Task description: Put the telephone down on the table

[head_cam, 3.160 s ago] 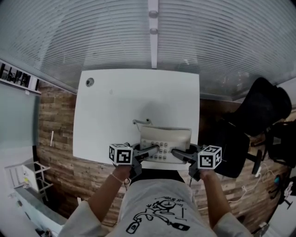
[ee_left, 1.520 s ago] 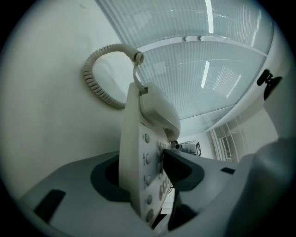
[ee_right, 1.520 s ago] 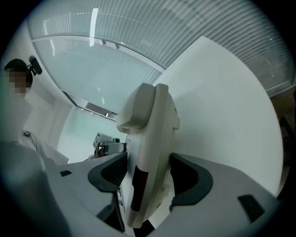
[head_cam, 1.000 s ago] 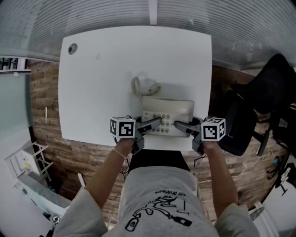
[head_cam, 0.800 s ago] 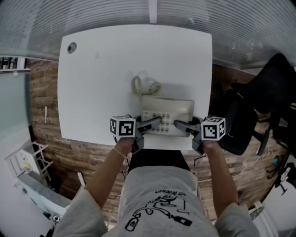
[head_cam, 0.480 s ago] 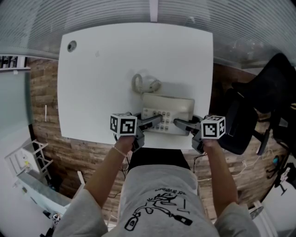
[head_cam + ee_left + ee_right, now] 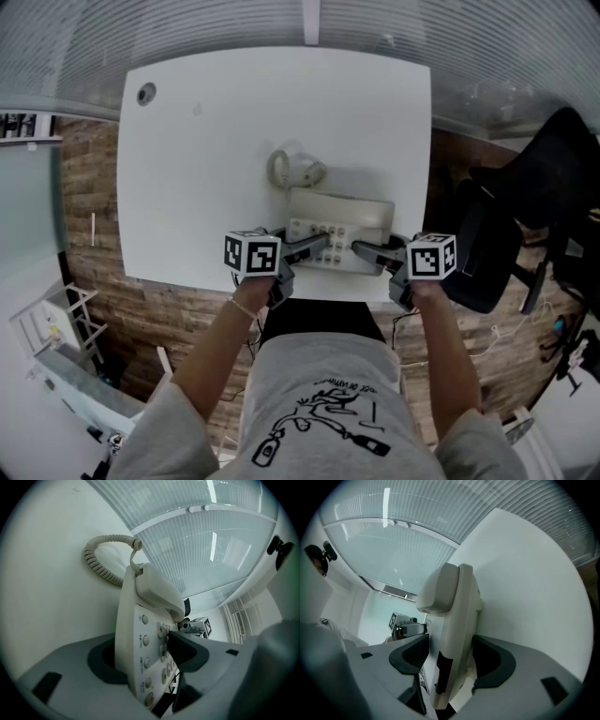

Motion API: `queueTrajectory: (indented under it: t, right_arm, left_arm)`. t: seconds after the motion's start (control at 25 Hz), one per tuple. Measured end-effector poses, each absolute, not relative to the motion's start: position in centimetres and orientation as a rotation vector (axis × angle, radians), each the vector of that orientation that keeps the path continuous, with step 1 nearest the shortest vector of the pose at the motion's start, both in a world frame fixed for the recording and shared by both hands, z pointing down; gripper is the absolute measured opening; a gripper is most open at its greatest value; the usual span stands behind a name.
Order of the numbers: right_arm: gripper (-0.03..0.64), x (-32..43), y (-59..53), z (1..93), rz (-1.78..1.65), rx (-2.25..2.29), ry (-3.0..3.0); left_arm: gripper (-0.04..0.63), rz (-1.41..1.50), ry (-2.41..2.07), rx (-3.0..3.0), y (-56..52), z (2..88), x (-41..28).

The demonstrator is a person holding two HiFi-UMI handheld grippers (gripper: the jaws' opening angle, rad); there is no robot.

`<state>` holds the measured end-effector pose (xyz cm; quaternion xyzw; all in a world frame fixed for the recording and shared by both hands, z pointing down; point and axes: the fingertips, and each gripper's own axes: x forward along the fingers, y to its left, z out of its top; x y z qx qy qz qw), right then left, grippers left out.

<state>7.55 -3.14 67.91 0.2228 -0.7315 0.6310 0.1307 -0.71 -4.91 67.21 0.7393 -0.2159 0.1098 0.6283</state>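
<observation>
Telephone set down, jaws letting go

The telephone (image 7: pixel 339 232) lay flat by the near edge of the surface (image 7: pixel 206 150). The jaws of the left gripper (image 7: pixel 314 246) had just been opening and stood loose about its left end; those of the right gripper (image 7: pixel 366 250) straddled the right end, a gap showing at one pad. It seemed best to widen both fully, then draw straight back, lest a pad drag it off the edge.
</observation>
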Motion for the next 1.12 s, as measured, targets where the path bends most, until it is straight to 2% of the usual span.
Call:
queueTrajectory:
  t: [1.12]
  right_arm:
    - [0.305, 7.51, -2.84, 67.95, 1.830, 0.667, -2.110]
  left_arm:
    - [0.314, 0.447, -0.609, 1.745, -4.97, 67.63, -1.68]
